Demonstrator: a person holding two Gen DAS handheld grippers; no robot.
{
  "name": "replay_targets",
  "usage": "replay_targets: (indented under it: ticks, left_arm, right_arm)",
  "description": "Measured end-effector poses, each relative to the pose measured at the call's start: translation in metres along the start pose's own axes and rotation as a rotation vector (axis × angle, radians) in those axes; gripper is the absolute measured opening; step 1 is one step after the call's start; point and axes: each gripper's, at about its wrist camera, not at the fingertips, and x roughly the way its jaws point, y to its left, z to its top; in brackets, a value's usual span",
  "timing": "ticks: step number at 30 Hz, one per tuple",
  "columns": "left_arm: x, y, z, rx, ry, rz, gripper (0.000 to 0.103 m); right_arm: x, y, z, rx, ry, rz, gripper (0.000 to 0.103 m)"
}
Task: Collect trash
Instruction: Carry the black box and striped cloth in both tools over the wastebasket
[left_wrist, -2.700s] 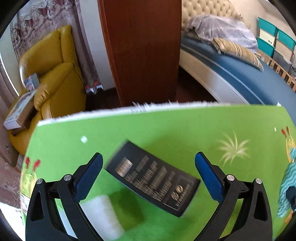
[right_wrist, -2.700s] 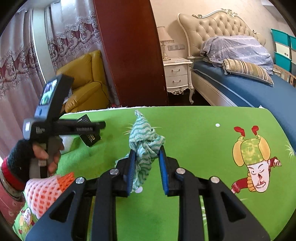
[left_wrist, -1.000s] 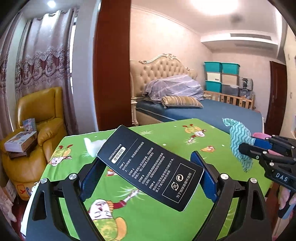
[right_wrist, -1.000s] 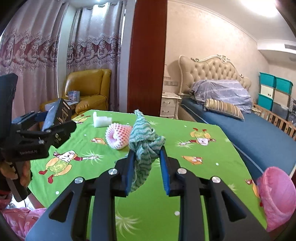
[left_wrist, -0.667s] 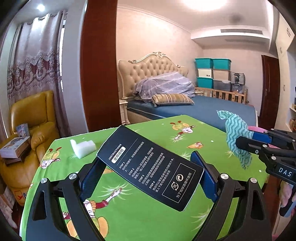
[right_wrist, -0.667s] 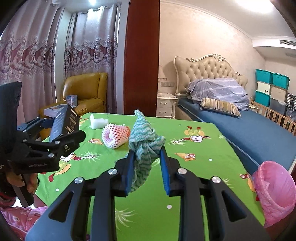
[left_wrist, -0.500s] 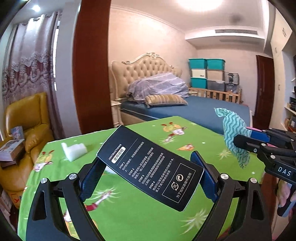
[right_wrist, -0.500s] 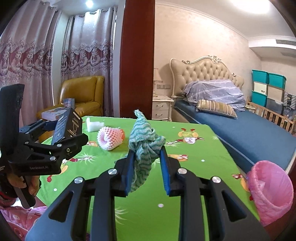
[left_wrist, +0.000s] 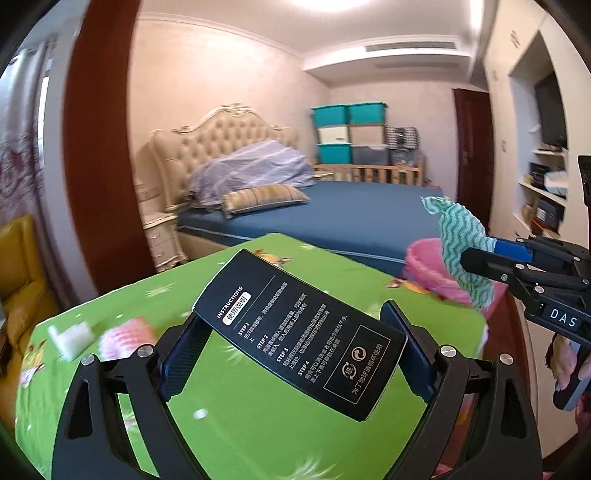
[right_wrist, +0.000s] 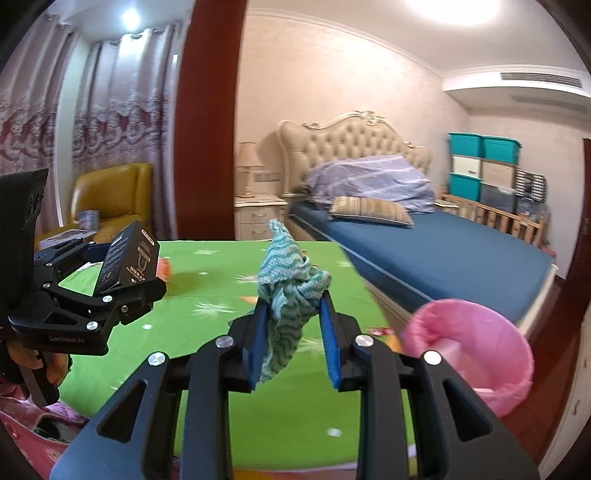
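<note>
Both loads are airborne over the green bench (left_wrist: 258, 424).

Left gripper (left_wrist: 295, 347) is clamped on a black box (left_wrist: 299, 343), jaws wide across its short sides, box skewed at frame centre. Risk: the skewed hold rests near the corners, so a quick swing could twist it loose.

Right gripper (right_wrist: 291, 325) is pinched tight on a crumpled teal wavy-print cloth (right_wrist: 290, 291), centre frame. Risk: the limp tail may snag a pad and fail to drop.

Pink-lined bin (right_wrist: 476, 347) sits lower right, just beside the bench edge; overshoot means a floor drop.

Foam net (left_wrist: 125, 338) and white block (left_wrist: 72, 338), left, not yet collected.
</note>
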Motion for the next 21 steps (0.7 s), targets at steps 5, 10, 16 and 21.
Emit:
replay_targets:
  ticks: [5, 10, 16, 21]
  left_arm:
    - [0.033, -0.033, 0.01, 0.023, 0.024, -0.084, 0.086]
    - [0.065, -0.072, 0.025, 0.064, 0.032, -0.167, 0.086]
    - [0.106, -0.124, 0.05, 0.081, 0.044, -0.281, 0.086]
    - [0.14, -0.163, 0.062, 0.108, 0.045, -0.326, 0.086]
  right_arm:
    - [-0.004, -0.049, -0.011, 0.051, 0.012, -0.084, 0.027]
    - [-0.01, -0.1, -0.024, 0.091, 0.016, -0.168, 0.028]
    - [-0.005, -0.163, -0.036, 0.139, 0.037, -0.252, 0.028]
    - [0.005, -0.209, -0.037, 0.182, 0.048, -0.296, 0.028]
